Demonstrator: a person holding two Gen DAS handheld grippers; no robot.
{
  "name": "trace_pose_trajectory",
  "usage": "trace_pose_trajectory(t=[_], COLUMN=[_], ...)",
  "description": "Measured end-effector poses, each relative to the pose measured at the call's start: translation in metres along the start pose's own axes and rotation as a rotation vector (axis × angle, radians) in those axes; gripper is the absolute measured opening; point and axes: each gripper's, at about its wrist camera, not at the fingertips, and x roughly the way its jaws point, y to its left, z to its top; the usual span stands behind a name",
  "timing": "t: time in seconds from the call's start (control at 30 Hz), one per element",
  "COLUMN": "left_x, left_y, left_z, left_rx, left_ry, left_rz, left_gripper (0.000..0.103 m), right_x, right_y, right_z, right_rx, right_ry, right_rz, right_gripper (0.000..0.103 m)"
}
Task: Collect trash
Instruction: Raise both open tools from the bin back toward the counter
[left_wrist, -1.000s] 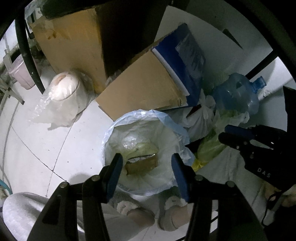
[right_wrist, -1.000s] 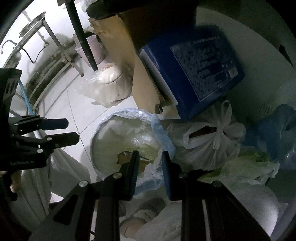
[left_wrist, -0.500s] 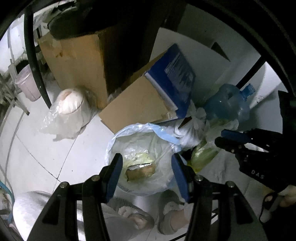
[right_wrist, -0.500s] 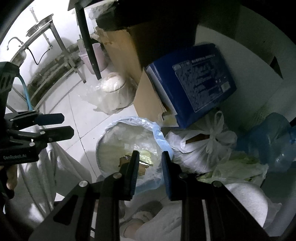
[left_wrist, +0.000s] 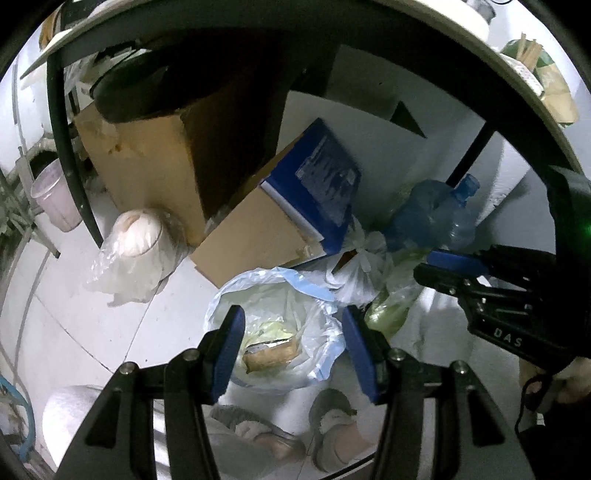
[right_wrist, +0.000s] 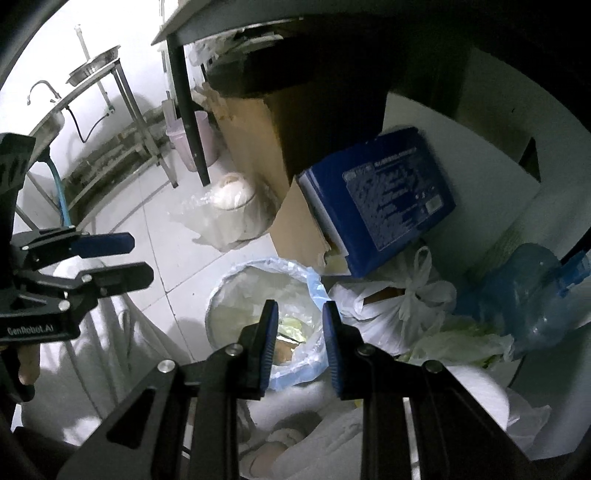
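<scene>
A round trash bin with a pale blue and white liner (left_wrist: 258, 280) stands on the floor; its rim (right_wrist: 258, 273) also shows in the right wrist view. A brown packet (left_wrist: 271, 356) and yellowish scraps lie inside. My left gripper (left_wrist: 295, 350) hangs well above the bin, open, with nothing between its blue pads. My right gripper (right_wrist: 300, 343) is also high over the bin, its pads a narrow gap apart and holding nothing. Each gripper shows in the other's view: the right gripper (left_wrist: 424, 266) at the right edge, the left gripper (right_wrist: 142, 258) at the left.
Behind the bin lean cardboard boxes (left_wrist: 147, 173) and a blue box (right_wrist: 384, 199). A tied white bag (right_wrist: 399, 306), a greenish bag (right_wrist: 461, 339) and a blue water jug (right_wrist: 532, 291) crowd its right. A bagged roll (left_wrist: 133, 236), a black table leg (right_wrist: 188, 114) and slippered feet (left_wrist: 258, 432) surround it.
Both grippers have risen away from the bin, which now looks smaller and lower in both views. The dark underside of a table has come into view overhead. Neither gripper's gap has changed.
</scene>
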Motion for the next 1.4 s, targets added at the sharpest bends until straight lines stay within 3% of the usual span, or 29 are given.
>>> trace_pose_trajectory(t=[0.7, 1.4], left_x=[-0.072, -0.114], left_y=[-0.034, -0.069], left_z=[0.008, 0.049], left_rx=[0.084, 0.175], left_ry=[-0.149, -0.263], left_rz=[-0.006, -0.052], left_gripper=[0.055, 0.055], right_x=[-0.086, -0.168], right_y=[0.006, -0.012], right_z=[0.006, 0.024], right_rx=[-0.006, 0.01], right_ry=[-0.147, -0.292], right_rz=[-0.001, -0.008], right_gripper=[0.023, 0.026])
